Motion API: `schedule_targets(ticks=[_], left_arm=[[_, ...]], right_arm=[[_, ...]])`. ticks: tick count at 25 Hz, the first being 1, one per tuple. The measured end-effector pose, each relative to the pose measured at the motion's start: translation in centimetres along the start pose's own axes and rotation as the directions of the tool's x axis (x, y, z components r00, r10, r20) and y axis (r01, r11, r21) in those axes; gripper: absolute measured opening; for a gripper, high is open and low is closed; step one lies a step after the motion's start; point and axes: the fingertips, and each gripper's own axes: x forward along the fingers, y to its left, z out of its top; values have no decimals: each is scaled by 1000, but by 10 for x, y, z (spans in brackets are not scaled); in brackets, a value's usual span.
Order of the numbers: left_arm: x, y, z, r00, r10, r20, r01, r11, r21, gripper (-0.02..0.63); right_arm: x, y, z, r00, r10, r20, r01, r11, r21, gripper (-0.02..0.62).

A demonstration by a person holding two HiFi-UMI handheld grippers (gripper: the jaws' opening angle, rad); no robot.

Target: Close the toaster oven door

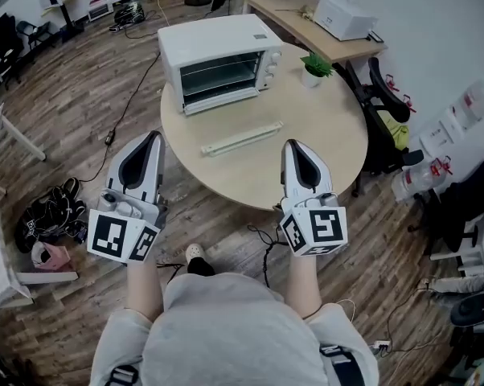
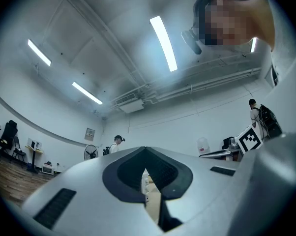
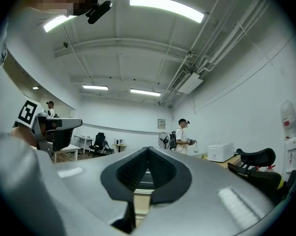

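A white toaster oven point(image 1: 219, 55) stands at the far side of the round wooden table point(image 1: 330, 135), its dark front with a rack facing me. A long white bar point(image 1: 242, 137) lies on the table parallel to that front; I cannot tell whether a glass door panel joins them. My left gripper point(image 1: 152, 139) hangs over the floor just left of the table's near edge, shut and holding nothing. My right gripper point(image 1: 291, 145) is over the near edge, also shut and holding nothing. Both gripper views tilt up toward the ceiling, with the left gripper point(image 2: 145, 149) and right gripper point(image 3: 148, 149) tips meeting.
A small potted plant point(image 1: 314, 66) sits right of the oven. A desk with a white printer point(image 1: 344, 16) is behind, and a black chair point(image 1: 384, 95) stands at the table's right. Shoes point(image 1: 53, 214) and a cable point(image 1: 129, 95) lie on the wooden floor at left.
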Motion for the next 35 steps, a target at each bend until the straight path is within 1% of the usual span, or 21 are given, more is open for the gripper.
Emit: schedule_targets(ticks=[13,22,29,35], left_arm=[[42,82,-21,999,-48,-8,48,998,-37,6],[64,118,-37,996,-87,-16,85,994,-66,6],[73,134,-55,994,-106,-38,102,990,-95,6],[79,141,-75,991,-111,-73,101,987,-125,6]], right_arm=[[79,20,-14,999,-51,-17,51,999,-7,11],[116,29,-27,996,-82,-42,82,997,-13,11],[133,32,-56,990,-96,-107,97,995,6,11],[140,30,-98,974,-96,-203,105,994,38,11]])
